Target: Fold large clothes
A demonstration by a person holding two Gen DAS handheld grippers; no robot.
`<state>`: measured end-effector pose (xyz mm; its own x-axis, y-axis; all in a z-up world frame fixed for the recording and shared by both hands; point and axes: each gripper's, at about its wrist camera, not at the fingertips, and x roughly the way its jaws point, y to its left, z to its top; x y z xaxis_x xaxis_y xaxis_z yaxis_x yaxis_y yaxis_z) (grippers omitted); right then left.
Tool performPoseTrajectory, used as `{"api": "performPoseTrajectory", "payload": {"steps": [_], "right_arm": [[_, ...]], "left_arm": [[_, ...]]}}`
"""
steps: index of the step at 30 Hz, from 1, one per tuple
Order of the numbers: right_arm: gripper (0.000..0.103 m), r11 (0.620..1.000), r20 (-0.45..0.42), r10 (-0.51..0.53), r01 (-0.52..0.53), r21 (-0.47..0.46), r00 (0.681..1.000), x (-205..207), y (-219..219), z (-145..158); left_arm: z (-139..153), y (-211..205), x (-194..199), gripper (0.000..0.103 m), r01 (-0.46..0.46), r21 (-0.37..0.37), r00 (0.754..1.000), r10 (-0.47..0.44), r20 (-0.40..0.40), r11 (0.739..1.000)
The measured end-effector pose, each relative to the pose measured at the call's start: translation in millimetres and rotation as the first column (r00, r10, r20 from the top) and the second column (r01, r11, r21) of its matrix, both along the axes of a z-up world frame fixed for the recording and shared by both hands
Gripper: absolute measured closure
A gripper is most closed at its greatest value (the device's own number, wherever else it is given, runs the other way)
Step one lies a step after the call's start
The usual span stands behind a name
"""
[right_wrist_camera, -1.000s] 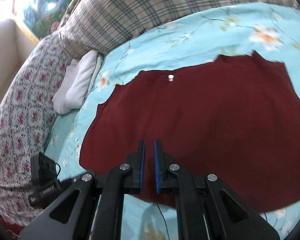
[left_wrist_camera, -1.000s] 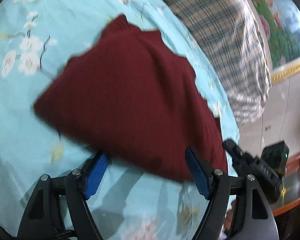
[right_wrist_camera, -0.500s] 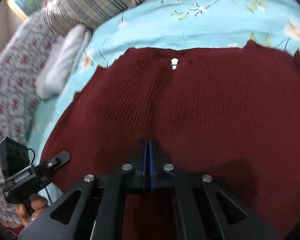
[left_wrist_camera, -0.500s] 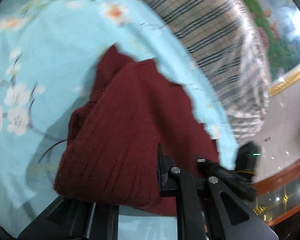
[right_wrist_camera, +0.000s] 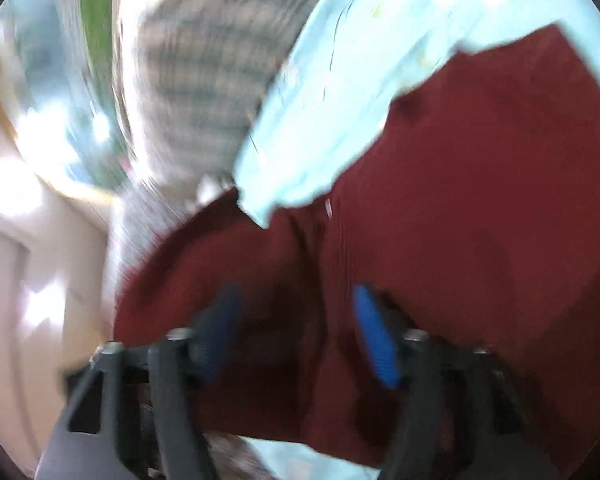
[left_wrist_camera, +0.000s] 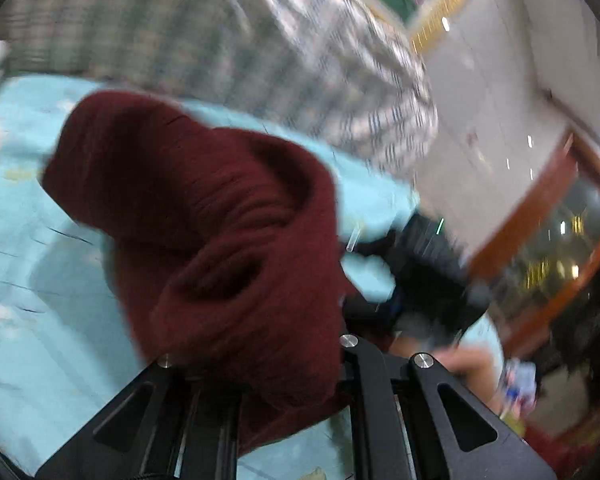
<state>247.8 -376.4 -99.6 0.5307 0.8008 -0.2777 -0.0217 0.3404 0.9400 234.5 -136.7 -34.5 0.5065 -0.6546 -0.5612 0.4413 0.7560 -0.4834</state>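
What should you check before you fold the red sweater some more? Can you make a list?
1. Left gripper pinching the red sweater: ok, fabric bunches over its closed jaws.
2. Right gripper let go: ok, jaws opening, blue pads apart over the cloth.
3. Lifted part clear of the blue bedsheet: ok.
4. Rest of the sweater lying flat: cannot tell, too blurry.
5. Edges lined up: cannot tell.

Pale wall (left_wrist_camera: pixel 496 92), wood-framed glass cabinet (left_wrist_camera: pixel 560 248), floral bedsheet (left_wrist_camera: pixel 16 264).
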Motion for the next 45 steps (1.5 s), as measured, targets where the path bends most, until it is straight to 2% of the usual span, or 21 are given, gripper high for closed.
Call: {"api": "performPoseTrajectory", "payload": {"steps": [3, 5, 9, 14, 16, 18, 19, 20, 21, 23, 26, 29, 33, 38, 41, 43, 44, 45], "right_arm": [[0.032, 0.996, -0.015, 0.015, -0.013, 0.088, 1.0, 4, -26, -6], [0.031, 0.996, -0.046, 0.034, -0.03, 0.085, 0.998, 8, -30, -12], [0.031, 0.996, -0.062, 0.089, -0.087, 0.031, 0.994, 16, -28, -12], [0.031, 0.972, -0.047, 0.124, -0.131, -0.195, 0.991, 40, -11, 6], [0.04, 0.943, -0.043, 0.152, -0.157, -0.294, 0.988, 54, 2, 9], [0.085, 0.916, -0.067, 0.173, -0.186, -0.355, 0.983, 65, 10, 6], [0.086, 0.909, -0.076, 0.176, -0.191, -0.37, 0.982, 71, 11, 7], [0.086, 0.911, -0.047, 0.179, -0.184, -0.369, 0.983, 70, 9, 14], [0.087, 0.915, -0.016, 0.18, -0.173, -0.365, 0.984, 68, 7, 20], [0.087, 0.932, 0.107, 0.167, -0.122, -0.34, 0.98, 53, -10, 48], [0.087, 0.923, 0.177, 0.116, -0.04, -0.383, 0.977, 32, -39, 65], [0.087, 0.91, 0.121, 0.066, -0.01, -0.415, 0.99, 27, -65, 44], [0.087, 0.9, 0.04, 0.052, -0.03, -0.435, 0.998, 28, -71, 6], [0.083, 0.923, 0.042, 0.025, -0.007, -0.384, 0.999, 30, -75, -10], [0.078, 0.913, 0.037, 0.016, 0.0, -0.407, 0.999, 25, -75, -5], [0.07, 0.898, 0.041, 0.01, 0.009, -0.441, 0.999, 19, -75, 2], [0.062, 0.895, 0.041, 0.011, 0.008, -0.445, 0.999, 16, -76, 4], [0.05, 0.895, 0.042, 0.011, 0.008, -0.446, 0.999, 12, -77, 6]], "left_arm": [[-39, -37, 5, 0.093, 0.032, 0.113, 0.998, -0.026, -0.048, 0.993], [-58, -47, 7, 0.093, 0.039, 0.141, 0.997, -0.029, -0.072, 0.989], [-55, -56, 4, 0.093, 0.03, 0.197, 1.0, -0.028, -0.012, 0.98], [-49, -66, -2, 0.093, 0.038, 0.25, 0.998, -0.048, 0.036, 0.968], [-48, -71, -5, 0.093, 0.04, 0.262, 0.998, -0.054, 0.044, 0.964], [-43, -71, -8, 0.093, 0.042, 0.264, 0.997, -0.056, 0.048, 0.964], [-39, -72, -8, 0.093, 0.042, 0.259, 0.997, -0.058, 0.052, 0.965], [-32, -71, -10, 0.093, 0.043, 0.25, 0.996, -0.06, 0.062, 0.967], [-23, -71, -12, 0.093, 0.046, 0.234, 0.995, -0.066, 0.08, 0.971], [-8, -76, -15, 0.093, 0.069, 0.199, 0.99, -0.091, 0.105, 0.978], [-6, -95, -14, 0.093, 0.131, 0.165, 0.985, -0.147, 0.095, 0.978], [-30, -119, -11, 0.093, 0.175, 0.191, 0.982, -0.187, 0.042, 0.966], [-61, -125, -8, 0.092, 0.196, 0.23, 0.98, -0.198, -0.015, 0.953], [-61, -122, -5, 0.09, 0.203, 0.23, 0.979, -0.202, -0.026, 0.952], [-56, -117, -1, 0.075, 0.221, 0.204, 0.975, -0.216, -0.048, 0.954], [-49, -109, -4, 0.054, 0.234, 0.171, 0.972, -0.226, -0.066, 0.957], [-46, -106, -9, 0.048, 0.236, 0.164, 0.971, -0.227, -0.069, 0.958], [-42, -100, -15, 0.035, 0.24, 0.155, 0.97, -0.232, -0.072, 0.958]]}}
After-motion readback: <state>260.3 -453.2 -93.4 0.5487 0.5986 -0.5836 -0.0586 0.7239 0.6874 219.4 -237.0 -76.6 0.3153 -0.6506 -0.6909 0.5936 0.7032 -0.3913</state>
